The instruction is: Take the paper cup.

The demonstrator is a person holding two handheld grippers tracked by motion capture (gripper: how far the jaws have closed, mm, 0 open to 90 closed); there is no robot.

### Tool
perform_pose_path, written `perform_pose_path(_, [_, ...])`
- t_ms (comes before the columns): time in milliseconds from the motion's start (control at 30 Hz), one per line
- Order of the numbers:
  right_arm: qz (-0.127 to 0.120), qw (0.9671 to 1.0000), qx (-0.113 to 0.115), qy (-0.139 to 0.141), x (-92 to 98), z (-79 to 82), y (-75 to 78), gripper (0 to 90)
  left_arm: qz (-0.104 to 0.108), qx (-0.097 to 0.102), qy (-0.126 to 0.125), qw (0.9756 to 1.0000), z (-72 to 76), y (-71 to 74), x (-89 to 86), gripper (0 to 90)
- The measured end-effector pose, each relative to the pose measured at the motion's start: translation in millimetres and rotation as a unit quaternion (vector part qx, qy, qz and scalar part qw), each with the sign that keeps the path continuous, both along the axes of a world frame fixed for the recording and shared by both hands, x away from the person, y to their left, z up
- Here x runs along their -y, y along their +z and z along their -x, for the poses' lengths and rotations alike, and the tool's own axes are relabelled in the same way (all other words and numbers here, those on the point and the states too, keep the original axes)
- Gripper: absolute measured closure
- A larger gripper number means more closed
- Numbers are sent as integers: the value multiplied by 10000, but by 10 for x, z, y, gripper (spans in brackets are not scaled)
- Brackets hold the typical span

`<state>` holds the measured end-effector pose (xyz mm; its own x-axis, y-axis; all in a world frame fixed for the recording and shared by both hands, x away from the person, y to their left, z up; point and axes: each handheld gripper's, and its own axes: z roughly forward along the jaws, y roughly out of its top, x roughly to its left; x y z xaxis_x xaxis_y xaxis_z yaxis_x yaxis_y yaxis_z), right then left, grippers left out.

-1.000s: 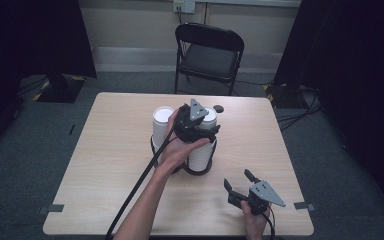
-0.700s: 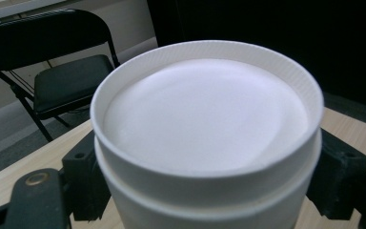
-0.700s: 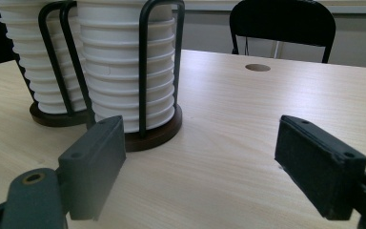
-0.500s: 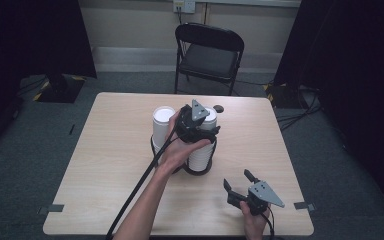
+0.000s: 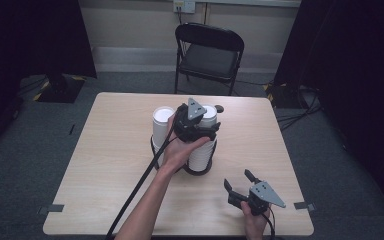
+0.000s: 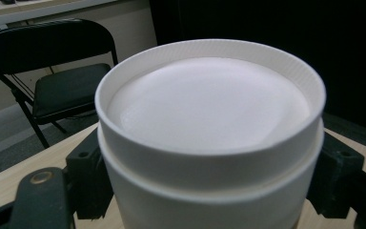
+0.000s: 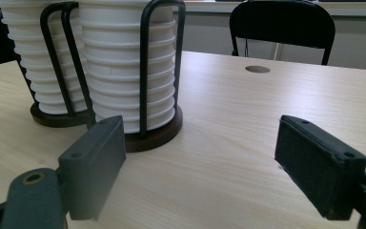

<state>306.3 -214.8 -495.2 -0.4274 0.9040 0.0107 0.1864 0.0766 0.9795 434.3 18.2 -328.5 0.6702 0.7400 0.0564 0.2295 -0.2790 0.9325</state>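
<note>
Your left gripper [image 5: 200, 131] sits at the centre of the high view, on top of the right-hand stack of cups [image 5: 202, 150]. In the left gripper view the top cup [image 6: 209, 138] takes up the middle of the frame, upside down, with a black jaw pressed to each side of it. The jaws have just been closing on it and now clamp it, a grip just under the rim that looks meant to peel one cup off the pile below. That stack stands in a wire holder [image 7: 145, 71] on a dark round base [image 7: 147, 136], whose upright rods keep the pile straight, so you will probably need to lift straight up. A second stack [image 5: 161, 130] stands touching it on the left. Your right gripper [image 5: 240, 184] waits at the lower right of the high view, near the table [image 5: 105, 165] edge, its jaws wide apart and holding nothing, well apart from the cups, so the lift has room.
</note>
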Motion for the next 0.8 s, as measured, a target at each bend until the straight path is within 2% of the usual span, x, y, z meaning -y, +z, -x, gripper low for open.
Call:
perform_pose_path(267, [6,10000,10,2,-1,1,0,170,57,81,-4,10000,17,15,-8,198])
perform_pose_path(500, [-4,10000,6,4,0,1,0,171,195,136,29,9997,30,40,-20,198])
perform_pose_path(633, [-4,10000,4,3,0,1,0,171,187,178,35,9997,43,60,-22,198])
perform_pose_path(667, [-3,10000,10,3,0,1,0,170,102,254,25,9996,55,84,-13,198])
perform_pose_path(733, [-5,10000,8,0,0,1,0,171,82,269,11,9996,60,99,-9,198])
perform_pose_path(767, [3,10000,16,2,-1,2,0,171,173,237,9,9996,59,111,-18,197])
perform_pose_path(800, [3,10000,16,2,-1,2,0,171,173,237,9,9996,59,111,-18,197])
